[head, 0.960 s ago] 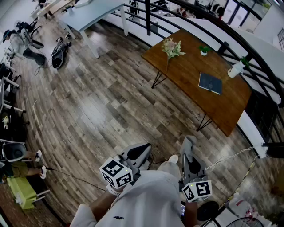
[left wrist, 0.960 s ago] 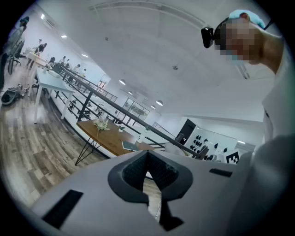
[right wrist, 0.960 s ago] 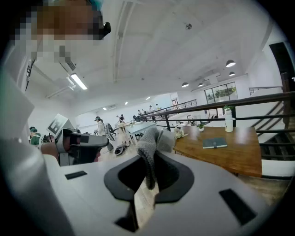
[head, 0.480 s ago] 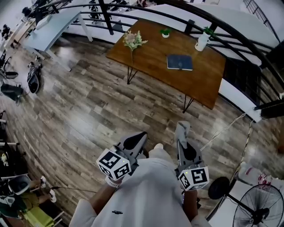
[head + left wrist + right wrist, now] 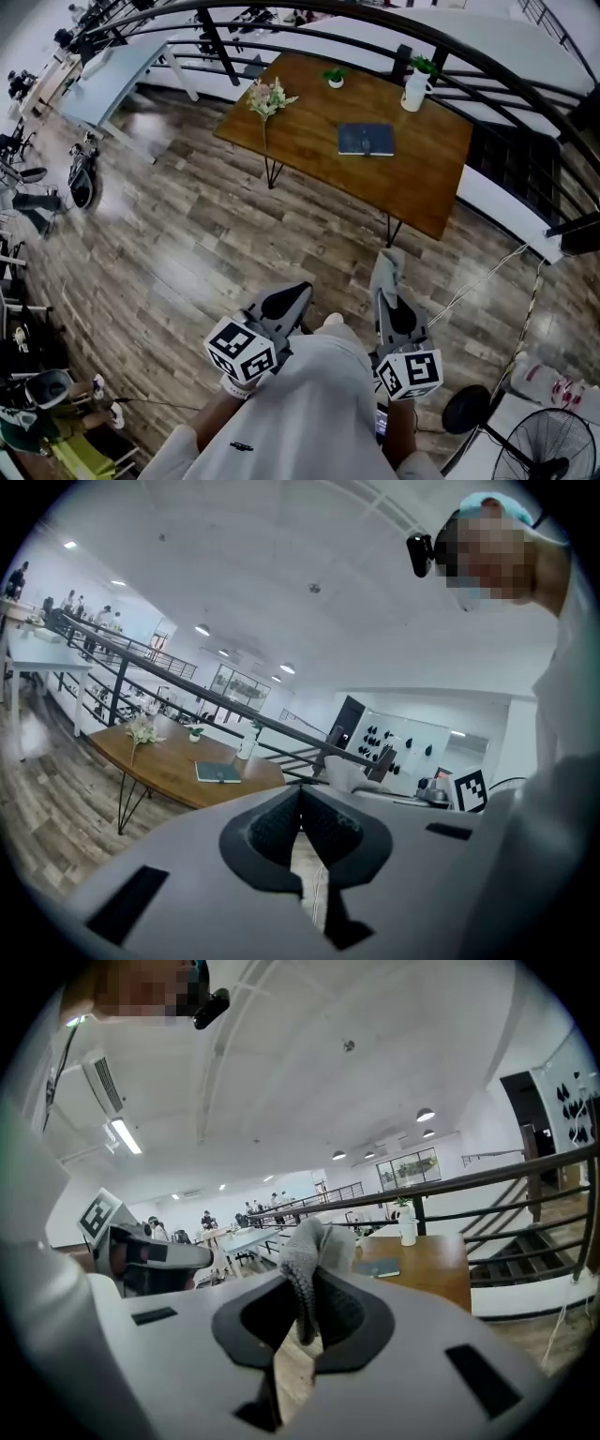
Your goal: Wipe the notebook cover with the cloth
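Head view has the dark notebook (image 5: 366, 139) lying flat on the wooden table (image 5: 427, 178), up at twelve o'clock and well apart from the person. A white vase (image 5: 413, 89) stands at one o'clock of it, a small potted plant (image 5: 334, 77) at eleven, a flower bunch (image 5: 265, 97) out at ten. Down at six o'clock, the right gripper (image 5: 386, 281) is clamped on the grey cloth (image 5: 305, 1251), a tuft poking past its tips. The left gripper (image 5: 286, 305) is clenched on nothing. Nothing can be wiped from this range, so the job now looks like closing on the table. Best bet: lay the tuft flat on the cover, pin a notebook edge with the left, and steer clear of that vase.
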{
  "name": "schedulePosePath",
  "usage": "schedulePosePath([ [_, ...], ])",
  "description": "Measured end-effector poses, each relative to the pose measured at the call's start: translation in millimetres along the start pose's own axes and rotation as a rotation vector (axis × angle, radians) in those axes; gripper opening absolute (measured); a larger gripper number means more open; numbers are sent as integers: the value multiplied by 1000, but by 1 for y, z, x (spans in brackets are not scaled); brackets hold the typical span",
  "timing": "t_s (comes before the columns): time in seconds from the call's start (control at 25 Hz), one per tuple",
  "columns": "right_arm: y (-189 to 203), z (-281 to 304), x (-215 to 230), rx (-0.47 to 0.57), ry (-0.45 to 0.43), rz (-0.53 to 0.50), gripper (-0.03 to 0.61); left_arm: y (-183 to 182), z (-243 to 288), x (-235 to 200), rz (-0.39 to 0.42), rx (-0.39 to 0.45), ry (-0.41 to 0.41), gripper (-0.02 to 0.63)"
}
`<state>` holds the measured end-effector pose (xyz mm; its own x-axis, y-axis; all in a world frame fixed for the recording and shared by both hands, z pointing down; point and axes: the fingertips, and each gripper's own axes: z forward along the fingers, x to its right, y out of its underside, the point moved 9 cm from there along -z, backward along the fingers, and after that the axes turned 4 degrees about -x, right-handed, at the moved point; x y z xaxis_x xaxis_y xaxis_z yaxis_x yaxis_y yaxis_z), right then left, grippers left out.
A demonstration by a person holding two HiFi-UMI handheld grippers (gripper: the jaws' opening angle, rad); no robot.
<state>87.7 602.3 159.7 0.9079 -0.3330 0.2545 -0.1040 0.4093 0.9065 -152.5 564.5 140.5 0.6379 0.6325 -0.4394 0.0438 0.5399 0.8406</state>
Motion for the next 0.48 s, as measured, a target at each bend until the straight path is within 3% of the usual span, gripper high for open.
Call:
schedulePosePath([
  [0.2,12,1,29,-25,-9,22,25,7,29,13,5,-16,4,18],
  [0.48,-13,30,51,-27,-45,12,26,-15,66,2,0,-18,9,18],
])
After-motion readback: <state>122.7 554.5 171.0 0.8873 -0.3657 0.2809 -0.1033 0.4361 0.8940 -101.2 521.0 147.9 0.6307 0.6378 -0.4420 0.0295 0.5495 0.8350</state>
